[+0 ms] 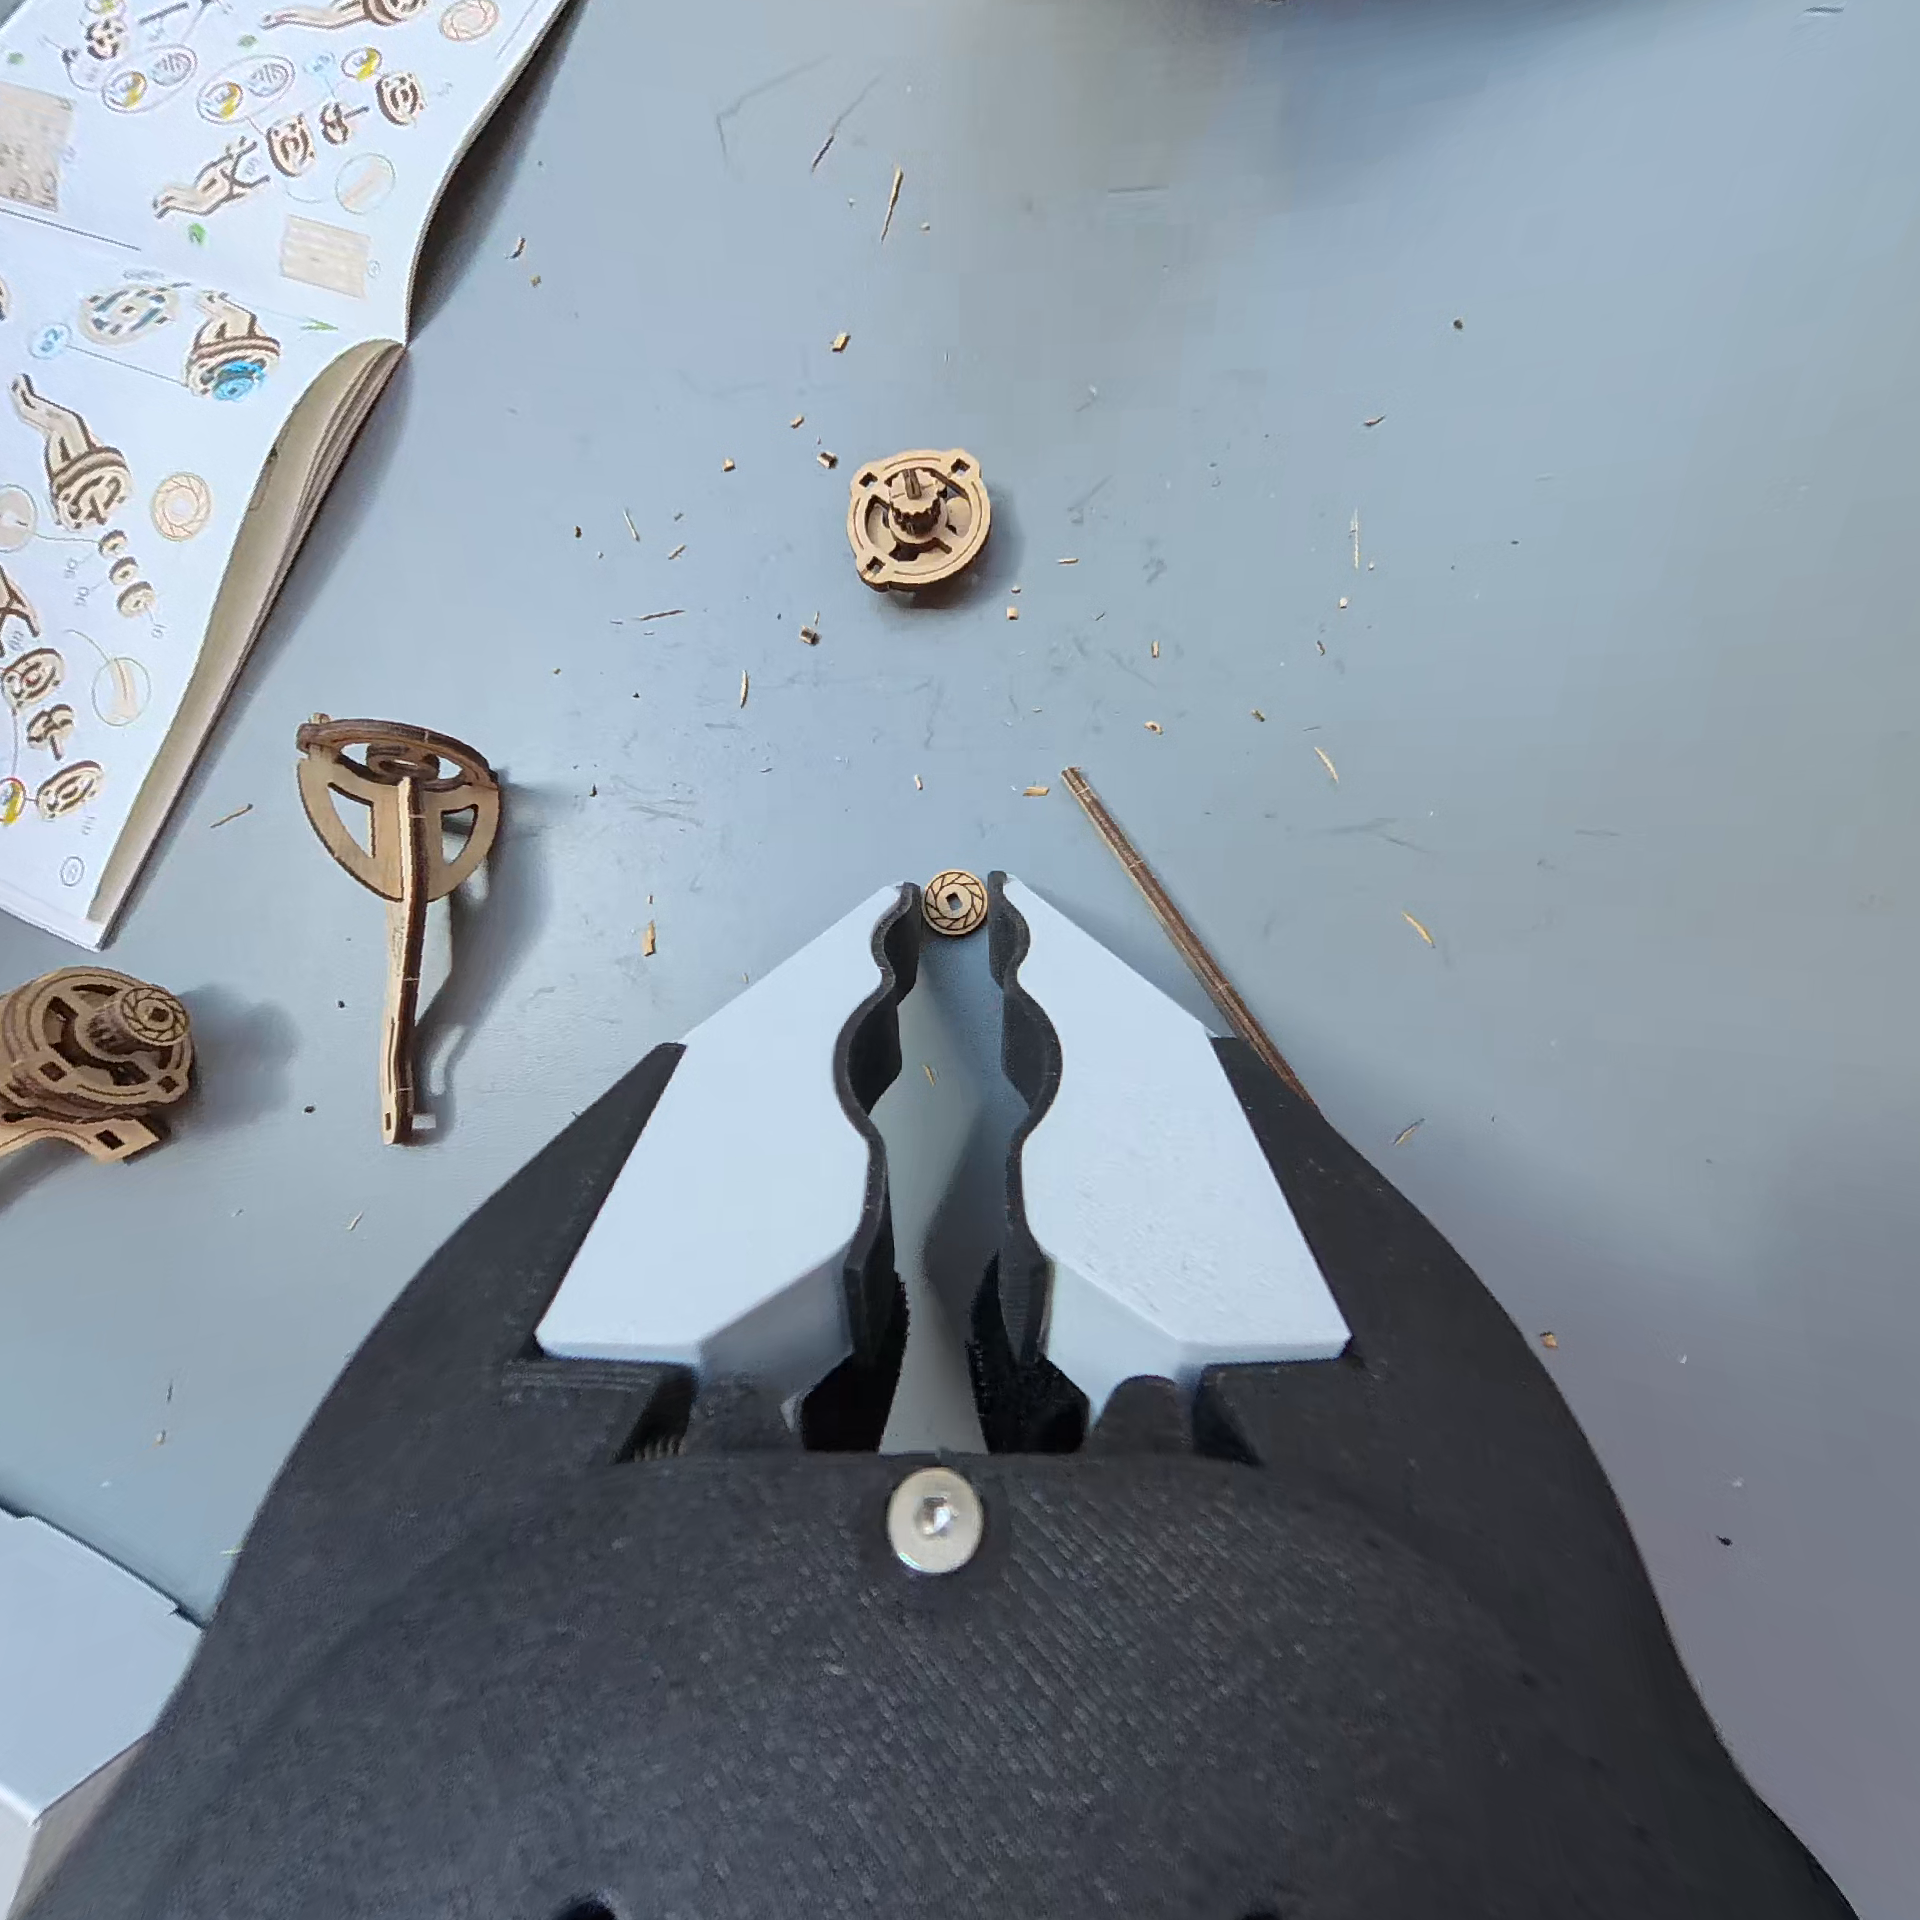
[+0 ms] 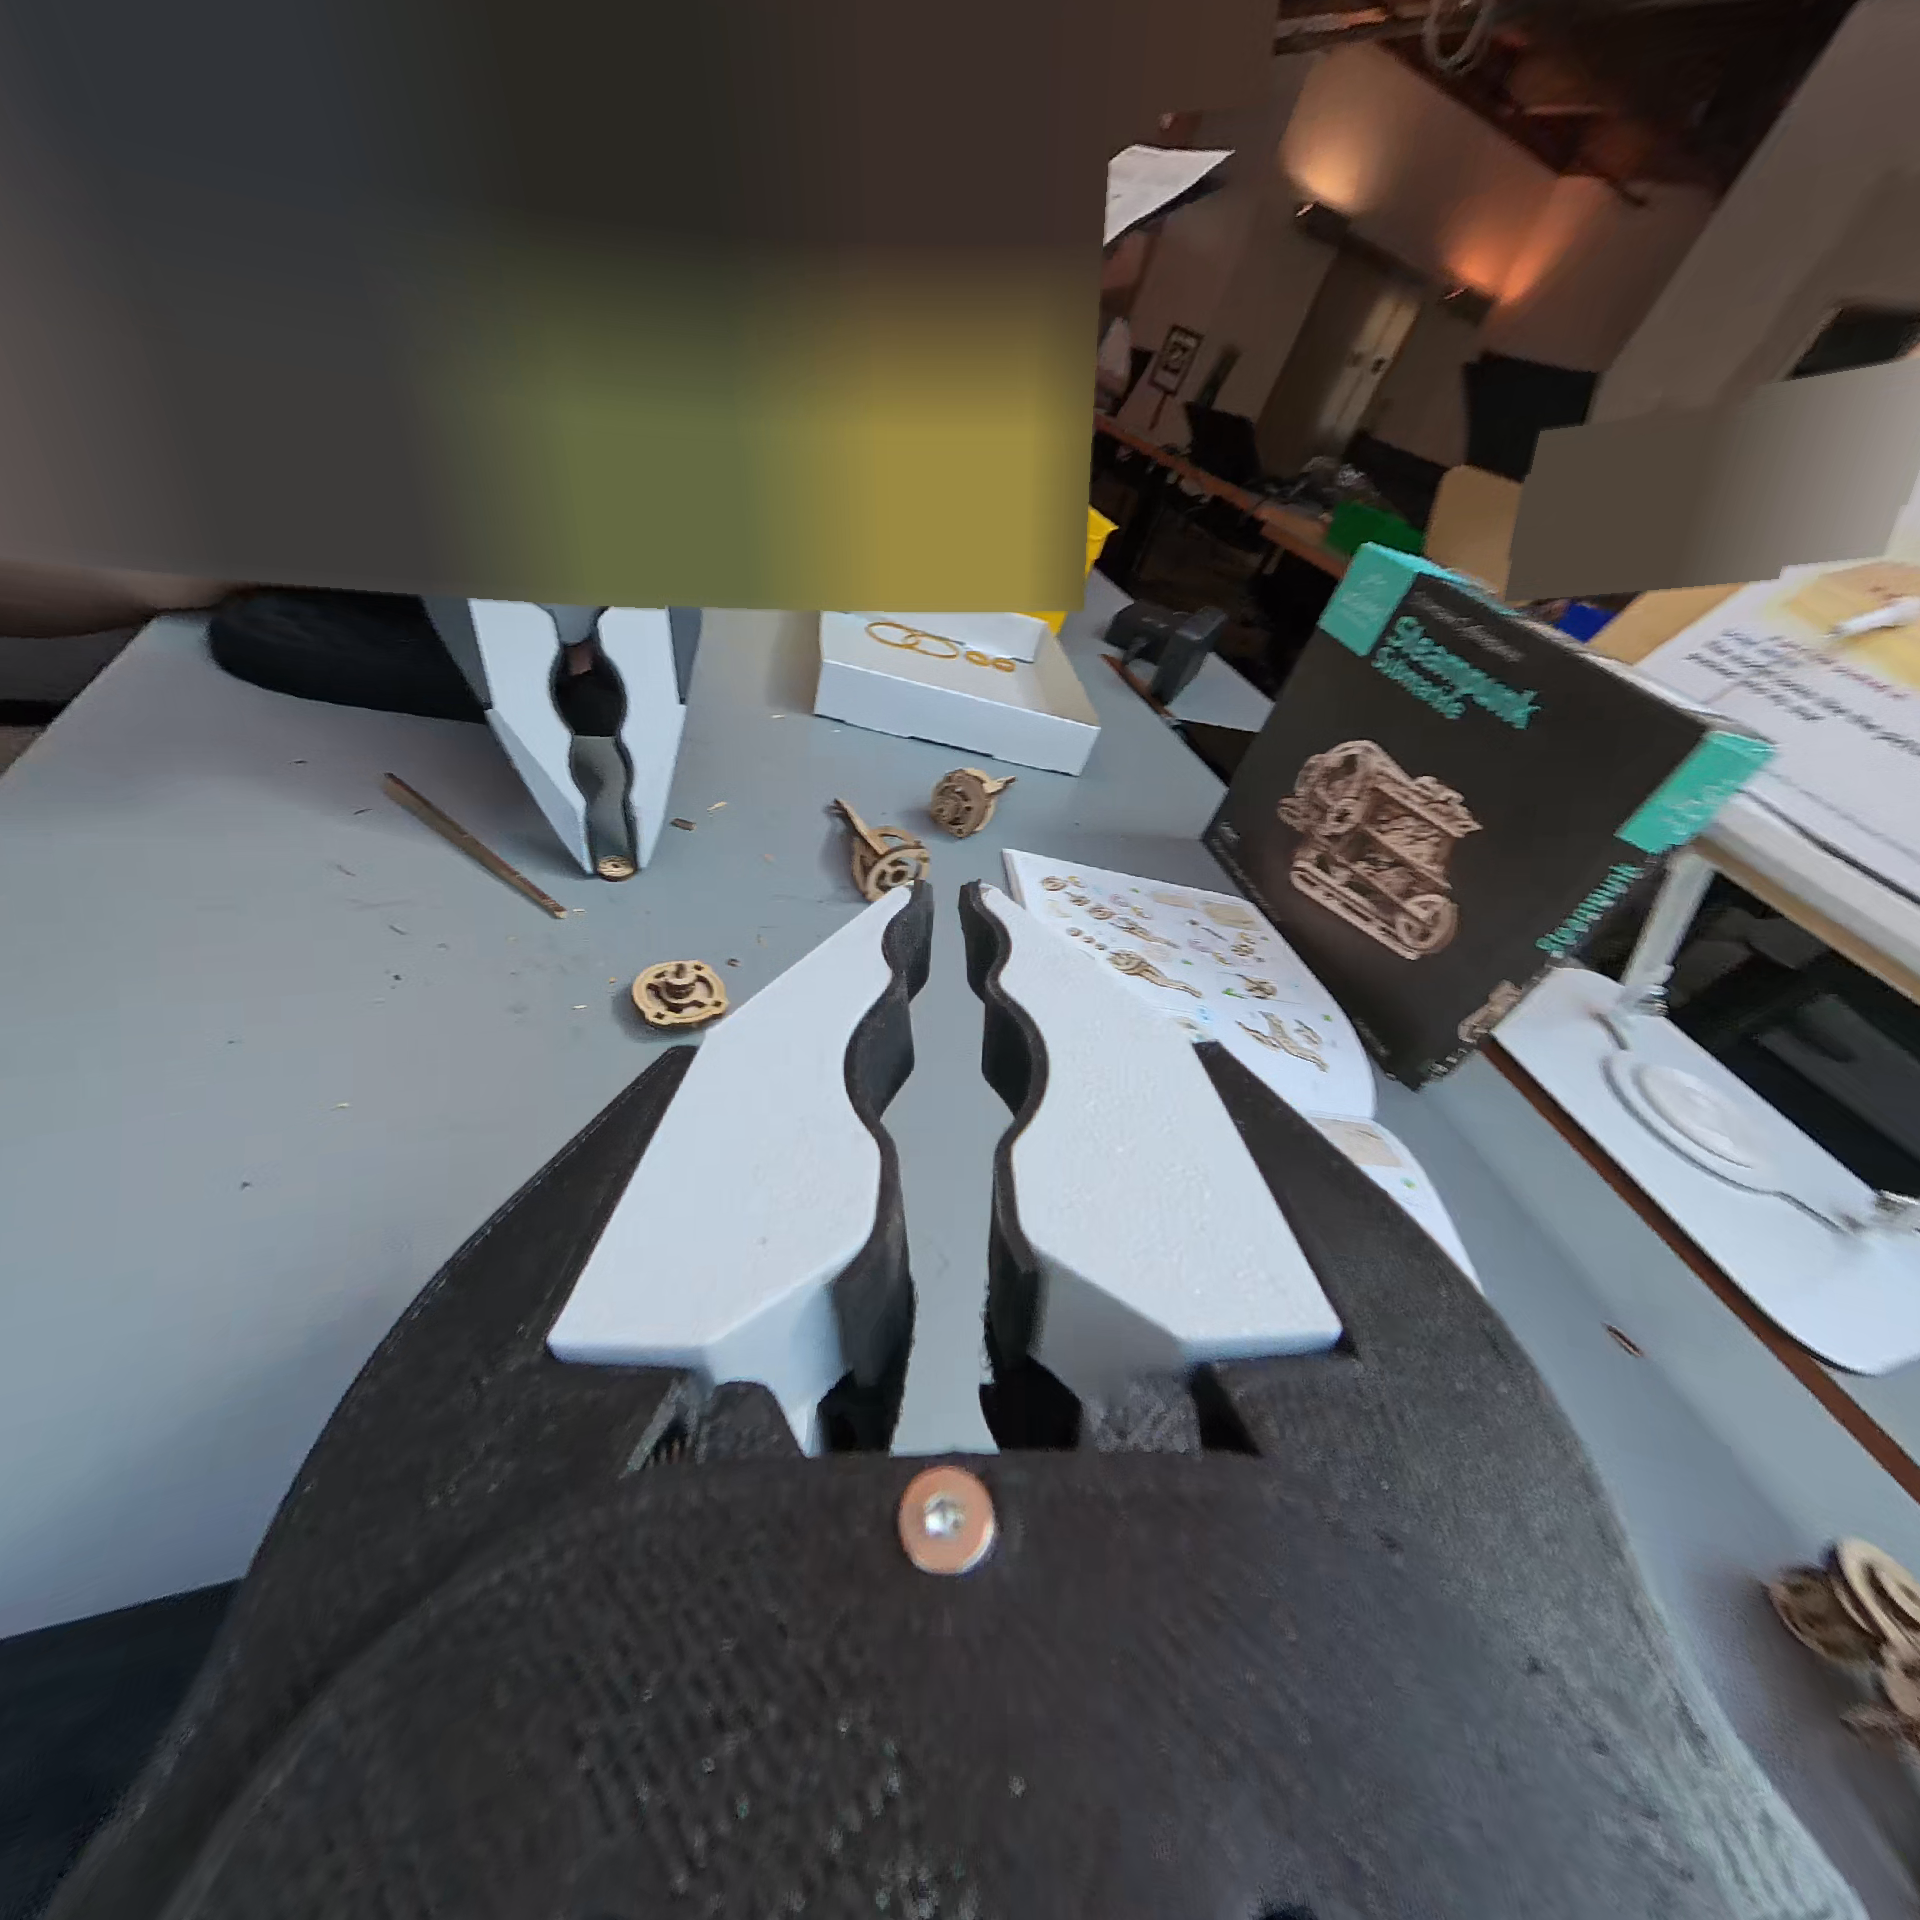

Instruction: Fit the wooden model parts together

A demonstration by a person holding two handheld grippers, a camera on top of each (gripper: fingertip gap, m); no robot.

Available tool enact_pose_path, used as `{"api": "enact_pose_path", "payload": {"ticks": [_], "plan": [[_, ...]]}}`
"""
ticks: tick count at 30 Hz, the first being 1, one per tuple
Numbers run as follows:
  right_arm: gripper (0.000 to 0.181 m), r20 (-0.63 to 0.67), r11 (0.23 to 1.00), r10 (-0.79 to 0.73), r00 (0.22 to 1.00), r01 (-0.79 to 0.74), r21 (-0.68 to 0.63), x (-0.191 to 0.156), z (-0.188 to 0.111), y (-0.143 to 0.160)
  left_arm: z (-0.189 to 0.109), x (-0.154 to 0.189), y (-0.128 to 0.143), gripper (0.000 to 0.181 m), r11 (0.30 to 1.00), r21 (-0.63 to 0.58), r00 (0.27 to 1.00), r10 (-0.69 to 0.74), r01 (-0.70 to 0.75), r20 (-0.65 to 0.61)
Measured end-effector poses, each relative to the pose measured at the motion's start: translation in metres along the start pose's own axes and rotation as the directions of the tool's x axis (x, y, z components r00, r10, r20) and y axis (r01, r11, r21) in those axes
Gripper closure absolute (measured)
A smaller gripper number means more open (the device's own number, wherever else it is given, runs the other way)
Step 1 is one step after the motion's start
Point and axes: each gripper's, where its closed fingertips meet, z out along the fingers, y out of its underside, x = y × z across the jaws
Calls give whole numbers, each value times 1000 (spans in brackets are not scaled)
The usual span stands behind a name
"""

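Round wooden frame [image 1: 918, 520] lies beyond small disc [image 1: 954, 904]; booklet [image 1: 187, 312] far left.

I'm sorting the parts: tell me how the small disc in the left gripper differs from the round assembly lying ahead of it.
The small disc is a single flat piece, pinched between the left gripper fingertips; the round assembly is larger, layered, with a gear at its centre, and lies free on the table. Both are light laser-cut wood.

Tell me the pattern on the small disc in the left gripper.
Small disc: pale wood, swirl of curved slits around a square hole; clearest in the left wrist view.
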Motion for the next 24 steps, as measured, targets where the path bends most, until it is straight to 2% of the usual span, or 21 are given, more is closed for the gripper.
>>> {"api": "enact_pose_path", "payload": {"ticks": [2,5,8,14,18,24], "plan": [[179,-114,1000,-24,993,25,9,19,-22,0,0,0,0,171,1000,-1,1000,4,-4,3],[180,-285,993,-118,951,109,-47,50,-51,3,0,-1,0,171,1000,-1,1000,15,-15,27],[181,-402,988,-152,903,130,-82,74,-69,6,-4,-3,-6,171,999,31,998,28,-30,56],[181,-406,991,-94,909,49,-121,83,-65,35,-12,2,-29,171,993,119,1000,12,-15,28],[181,-421,990,-76,904,19,-138,88,-65,46,-13,0,-44,171,992,112,998,46,-49,35],[181,-465,990,-67,883,3,-138,97,-72,50,-24,-18,-87,172,978,64,978,196,-200,69]]}}
